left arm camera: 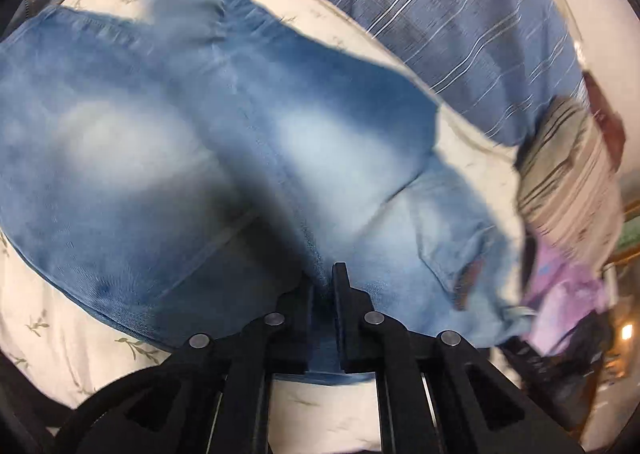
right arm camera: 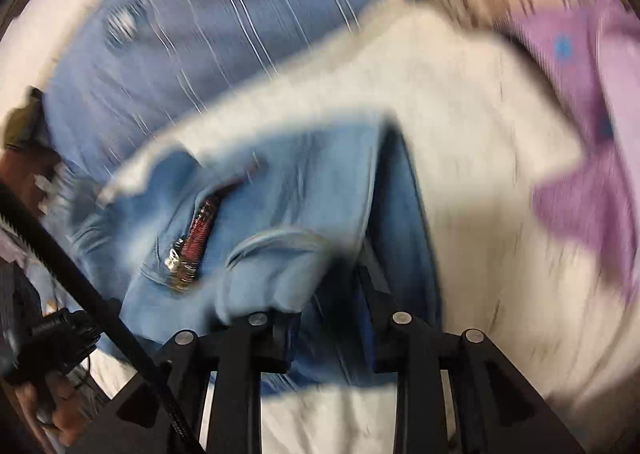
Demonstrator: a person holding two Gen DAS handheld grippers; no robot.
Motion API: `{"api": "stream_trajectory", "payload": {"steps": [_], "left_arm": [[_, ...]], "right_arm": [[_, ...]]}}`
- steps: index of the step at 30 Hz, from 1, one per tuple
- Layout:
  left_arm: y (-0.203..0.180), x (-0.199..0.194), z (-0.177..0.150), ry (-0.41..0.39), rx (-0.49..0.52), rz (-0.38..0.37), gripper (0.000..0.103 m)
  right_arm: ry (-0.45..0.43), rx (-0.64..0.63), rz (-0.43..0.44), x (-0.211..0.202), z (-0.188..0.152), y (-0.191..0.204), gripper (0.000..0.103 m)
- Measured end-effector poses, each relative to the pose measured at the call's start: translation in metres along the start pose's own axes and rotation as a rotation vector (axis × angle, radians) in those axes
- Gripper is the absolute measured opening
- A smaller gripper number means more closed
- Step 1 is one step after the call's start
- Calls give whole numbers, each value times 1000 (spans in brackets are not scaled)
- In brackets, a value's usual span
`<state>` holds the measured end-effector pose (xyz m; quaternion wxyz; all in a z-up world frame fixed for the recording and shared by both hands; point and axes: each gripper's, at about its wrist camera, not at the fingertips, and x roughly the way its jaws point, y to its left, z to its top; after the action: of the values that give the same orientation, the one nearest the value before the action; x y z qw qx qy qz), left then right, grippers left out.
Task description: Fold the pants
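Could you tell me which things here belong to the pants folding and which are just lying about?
Part of the job:
- blue jeans
- left gripper, shut on the jeans
- right gripper, denim between its jaws

Just lying about:
- blue striped cloth
- purple garment
- floral sheet underneath

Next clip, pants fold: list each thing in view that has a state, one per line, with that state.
Jeans: spread on the bed, partly folded, not yet finished.
Left gripper: shut on the jeans' near edge.
Right gripper: jaws apart, denim between them; grip unclear.
Jeans pocket zipper: partly open, red lining showing.
Bedsheet: lying flat under the jeans.
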<state>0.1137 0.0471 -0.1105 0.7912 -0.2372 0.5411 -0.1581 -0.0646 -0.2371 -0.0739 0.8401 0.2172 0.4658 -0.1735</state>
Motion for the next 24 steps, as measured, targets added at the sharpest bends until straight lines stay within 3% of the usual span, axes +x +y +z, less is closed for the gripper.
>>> {"api": "stream_trajectory", "payload": {"steps": [1, 2, 3, 5, 8, 11, 13, 14, 15, 17, 18, 21, 24], "left_arm": [[-1, -1, -2, -10, 5, 1, 11], [-2, -6, -4, -26, 5, -16, 12], [-3, -11, -8, -42, 6, -36, 19], [-4, -17, -8, -72, 33, -37, 31], [-1, -15, -8, -54, 56, -32, 36], [2, 2, -1, -8, 28, -46, 37], [10, 6, 8, 5, -18, -45, 35], [17, 4, 16, 1, -35, -56, 35], [18, 5, 19, -4, -38, -58, 33], [13, 8, 28, -10, -28, -36, 10], [10, 5, 29, -17, -23, -44, 7], [-5, -23, 21, -65, 7, -107, 5], [-16, -47, -3, -84, 70, -138, 5]], "right_arm": [[17, 12, -3, 1, -2, -1, 30], [-18, 34, 18, -9, -6, -3, 46], [-52, 43, 39, -18, -11, -6, 64], [-98, 64, 76, -30, -22, -11, 81], [-90, 100, 180, -33, -34, -14, 81], [-84, 96, 208, -31, -31, -12, 81], [-96, 90, 196, -29, -25, -11, 79], [-92, 93, 170, -26, -21, -11, 71], [-83, 91, 140, -22, -13, -11, 55], [-66, 80, 88, -15, -5, -11, 35], [-56, 86, 88, -12, 0, -13, 29], [-109, 54, 92, -27, 6, -12, 25], [-172, 18, 30, -51, 10, -9, 25]]}}
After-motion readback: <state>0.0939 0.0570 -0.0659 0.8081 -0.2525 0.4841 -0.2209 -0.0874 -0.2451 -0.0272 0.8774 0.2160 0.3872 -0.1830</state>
